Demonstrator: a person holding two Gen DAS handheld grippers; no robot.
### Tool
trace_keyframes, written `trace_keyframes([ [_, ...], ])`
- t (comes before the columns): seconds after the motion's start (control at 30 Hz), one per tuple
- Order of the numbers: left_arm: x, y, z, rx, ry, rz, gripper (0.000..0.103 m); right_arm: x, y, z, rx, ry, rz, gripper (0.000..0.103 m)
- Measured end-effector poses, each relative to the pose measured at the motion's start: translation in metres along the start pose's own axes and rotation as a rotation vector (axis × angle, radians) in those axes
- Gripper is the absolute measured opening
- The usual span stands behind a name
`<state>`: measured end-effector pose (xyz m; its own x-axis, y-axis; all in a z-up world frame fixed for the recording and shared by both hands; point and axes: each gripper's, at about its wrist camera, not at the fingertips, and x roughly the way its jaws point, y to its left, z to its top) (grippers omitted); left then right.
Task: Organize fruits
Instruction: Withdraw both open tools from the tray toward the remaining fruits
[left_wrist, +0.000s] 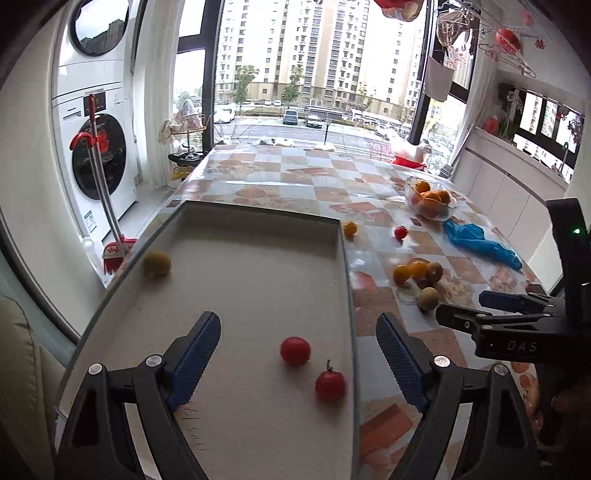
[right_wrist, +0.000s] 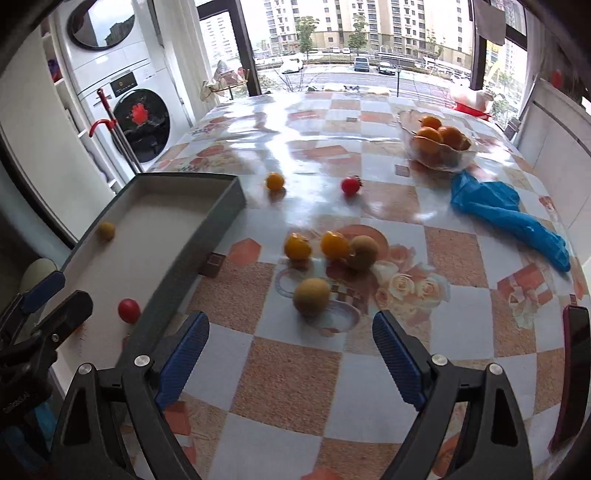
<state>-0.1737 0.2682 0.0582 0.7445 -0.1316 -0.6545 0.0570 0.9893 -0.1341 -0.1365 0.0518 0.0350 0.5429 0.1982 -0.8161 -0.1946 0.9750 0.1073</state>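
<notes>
Red tomatoes (left_wrist: 294, 350) in tray (left_wrist: 343, 266), btwn open left gripper (left_wrist: 299, 343) jaws.

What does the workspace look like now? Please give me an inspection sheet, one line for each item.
Surface: table under a glossy checked floral cover.
Job's things: shallow grey tray at the table's left edge holds two red tomatoes and one yellowish fruit; loose on the cover are a brownish round fruit, a cluster of three fruits, a yellow tomato and a red tomato.
Clutter: glass bowl of oranges; crumpled blue plastic bag.
Grippers: left tool open above the tray; right tool open above the cover, both empty.
Cables: nothing seen.
Surroundings: stacked washing machines, red broom, large window.
</notes>
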Motion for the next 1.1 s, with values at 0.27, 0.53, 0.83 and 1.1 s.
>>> trace_keyframes([
  [0.27,0.021,-0.1,-0.028,0.199,0.113,-0.139,0.087,0.0,-0.087,-0.037,0.083,0.01,-0.176,0.099],
  [0.53,0.051,-0.107,-0.04,0.183,0.187,-0.086,0.087,-0.002,-0.095,-0.041,0.082,-0.02,-0.185,0.103],
  [0.83,0.077,-0.102,-0.021,0.136,0.21,0.014,0.087,-0.002,-0.095,-0.044,0.085,-0.027,-0.181,0.103],
  [1.1,0.081,-0.113,-0.026,0.153,0.21,0.012,0.103,-0.002,-0.095,-0.044,0.084,-0.026,-0.181,0.103],
])
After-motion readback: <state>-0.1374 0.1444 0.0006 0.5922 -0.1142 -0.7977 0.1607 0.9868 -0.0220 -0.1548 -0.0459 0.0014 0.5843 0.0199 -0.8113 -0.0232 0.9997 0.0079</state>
